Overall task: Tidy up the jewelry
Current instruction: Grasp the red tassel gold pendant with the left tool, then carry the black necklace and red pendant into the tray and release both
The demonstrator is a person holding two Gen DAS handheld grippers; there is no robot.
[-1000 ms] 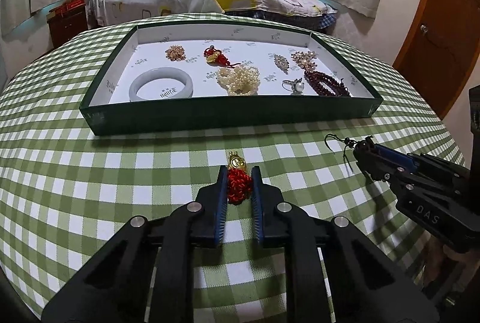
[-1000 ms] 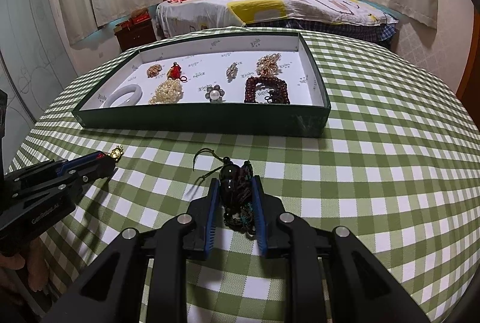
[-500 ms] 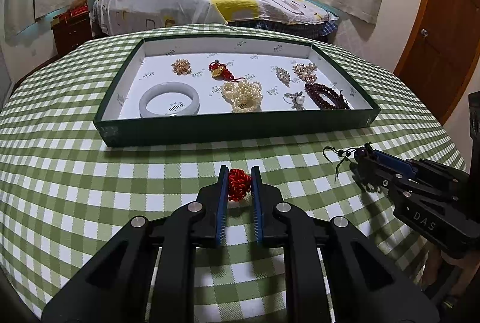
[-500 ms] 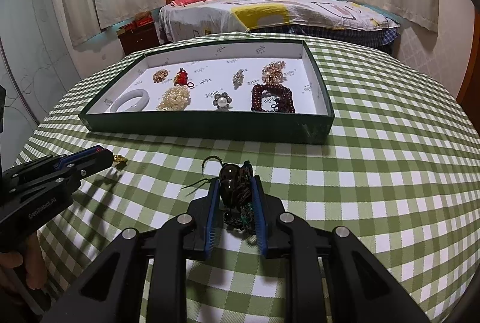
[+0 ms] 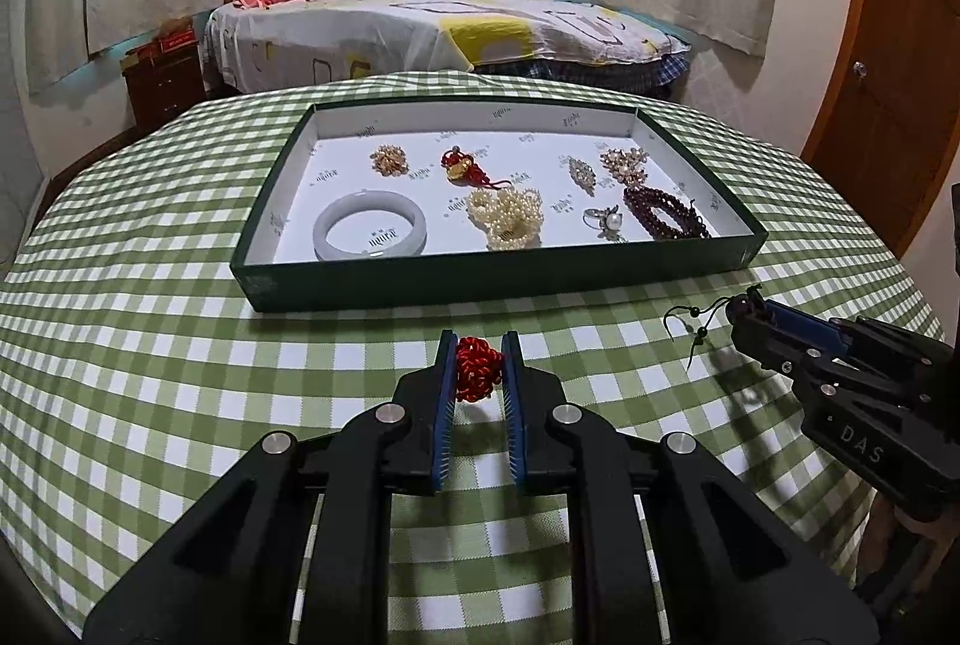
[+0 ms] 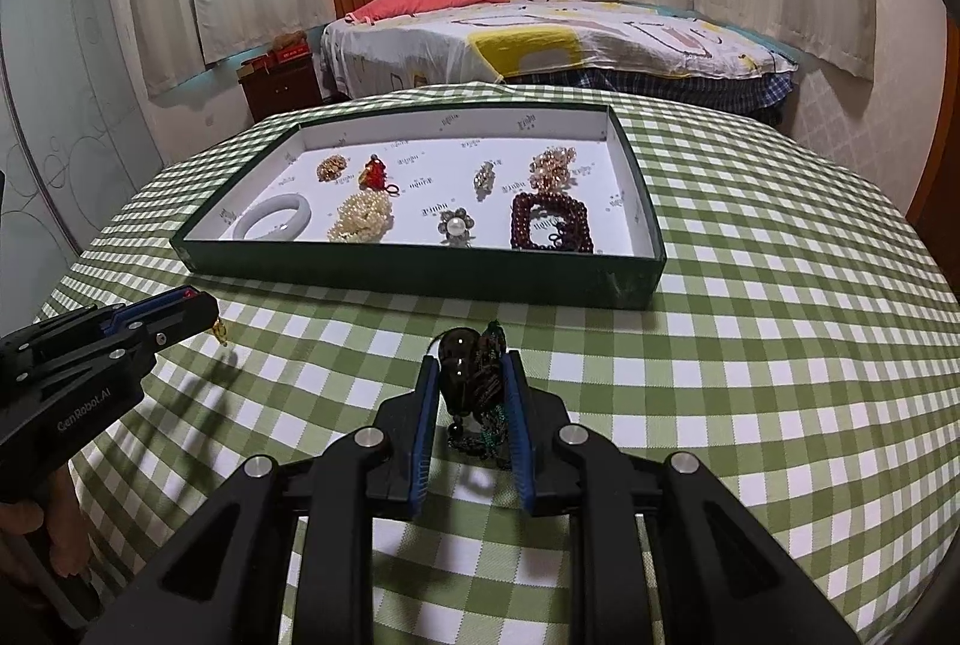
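Observation:
My left gripper point(image 5: 478, 366) is shut on a red knotted charm point(image 5: 477, 368), held above the checked cloth in front of the green tray point(image 5: 480, 279). Its gold pendant point(image 6: 219, 330) shows only in the right wrist view, hanging under the left gripper point(image 6: 198, 306). My right gripper point(image 6: 470, 381) is shut on a dark bead bracelet point(image 6: 471, 369) with a green tassel. In the left wrist view the right gripper point(image 5: 747, 312) sits low right, black cords point(image 5: 690, 324) dangling from its tip. The tray holds a white bangle point(image 5: 370, 232), a pearl cluster point(image 5: 507, 216), a dark red bead bracelet point(image 5: 663, 219) and several brooches.
The round table point(image 5: 120, 375) with its green checked cloth falls away at the left and right. A bed point(image 5: 444, 30) stands behind it, a wooden door point(image 5: 894, 63) at the right. A person's hand point(image 6: 36, 531) grips the left tool's handle.
Both grippers have lifted off the cloth with their pieces and tilted up, so the tray sits lower and farther in view. The gold pendant has dropped out of the left wrist view.

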